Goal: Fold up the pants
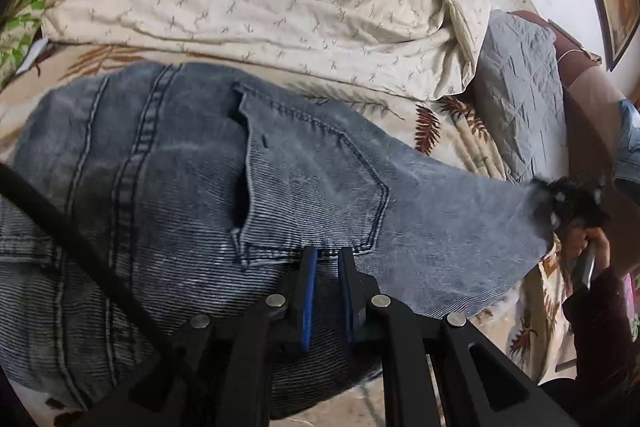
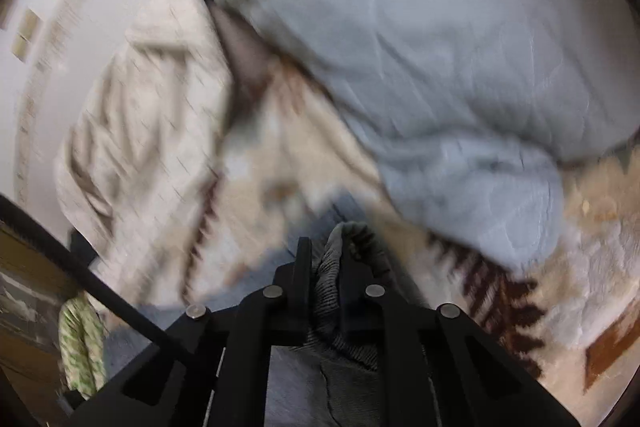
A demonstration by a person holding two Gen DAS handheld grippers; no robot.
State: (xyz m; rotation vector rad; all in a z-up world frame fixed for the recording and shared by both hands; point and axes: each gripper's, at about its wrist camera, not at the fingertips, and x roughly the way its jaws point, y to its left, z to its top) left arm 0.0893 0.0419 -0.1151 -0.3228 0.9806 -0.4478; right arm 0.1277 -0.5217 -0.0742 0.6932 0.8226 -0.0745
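A pair of faded blue denim pants (image 1: 208, 163) lies across a bed covered by a cream blanket printed with brown fern leaves (image 1: 448, 131). In the left wrist view the pants' long axis runs across the picture: the broad seat, with its stitched back pocket face up, fills the left and middle, and the fabric narrows toward the right.

At the near edge of the bed, the left gripper (image 1: 328, 255) points down onto the denim just below the pocket. Its two blue-lined fingers stand close together with a narrow gap; whether cloth is caught between them cannot be told.

At the right end of the pants, the narrowed fabric is drawn up to the right gripper (image 1: 576, 203), held by a hand (image 1: 588, 239) in a dark sleeve.

Behind the pants, toward the far edge of the bed, lies a crumpled cream sheet with small grey sprigs (image 1: 280, 11). To its right sits a grey quilted pillow (image 1: 520, 99).

The right wrist view is blurred. There the right gripper (image 2: 324, 247) has its black fingers pressed together on a bunched fold of the grey-blue denim (image 2: 336, 267), which rises between them. The grey pillow (image 2: 440, 47) fills the upper right of that view.
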